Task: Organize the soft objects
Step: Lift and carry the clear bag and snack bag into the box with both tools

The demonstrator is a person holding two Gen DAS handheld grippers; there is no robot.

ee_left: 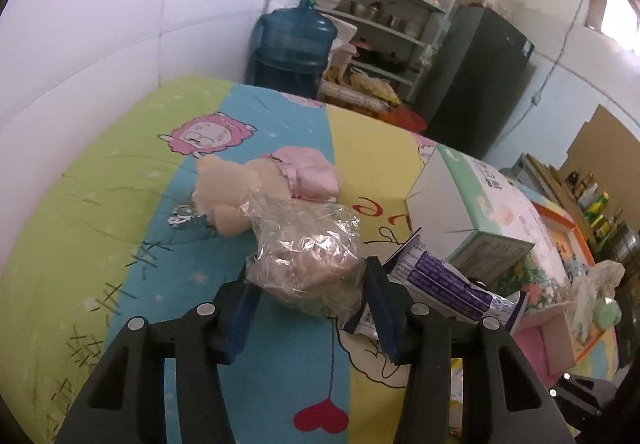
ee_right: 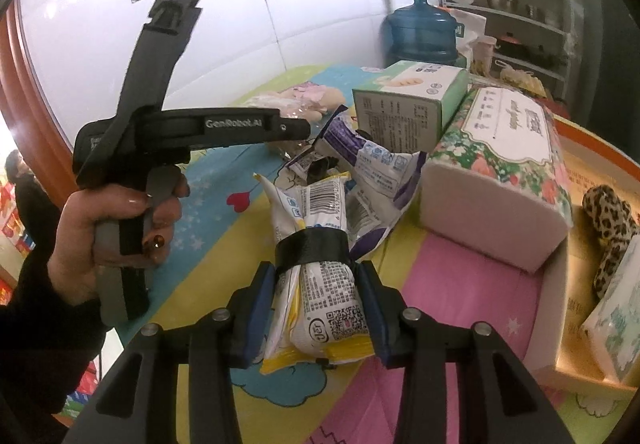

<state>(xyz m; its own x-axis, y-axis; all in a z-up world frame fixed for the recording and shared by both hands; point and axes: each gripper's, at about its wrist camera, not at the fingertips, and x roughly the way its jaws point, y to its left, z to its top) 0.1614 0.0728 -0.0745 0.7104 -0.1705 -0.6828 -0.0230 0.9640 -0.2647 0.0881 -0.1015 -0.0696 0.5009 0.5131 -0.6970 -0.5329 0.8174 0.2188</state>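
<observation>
Cartoon-print bedsheet (ee_left: 120, 204) underneath — left claw (ee_left: 306, 276) pinches a clear plastic-wrapped bundle (ee_left: 308, 248); right claw (ee_right: 316, 292) grips a yellow-and-white snack packet (ee_right: 320, 284) — both closed on their loads

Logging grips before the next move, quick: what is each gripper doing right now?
Left gripper: closed on the clear plastic bag, fingers against both sides.
Right gripper: closed on the yellow-and-white packet.

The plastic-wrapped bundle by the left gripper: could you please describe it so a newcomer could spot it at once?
Start at the cartoon-print quilt. In front of the cream plush toy lies the clear crinkled bag, between the left gripper fingers. Unlike the printed packets nearby, it is transparent and unlabelled.
</observation>
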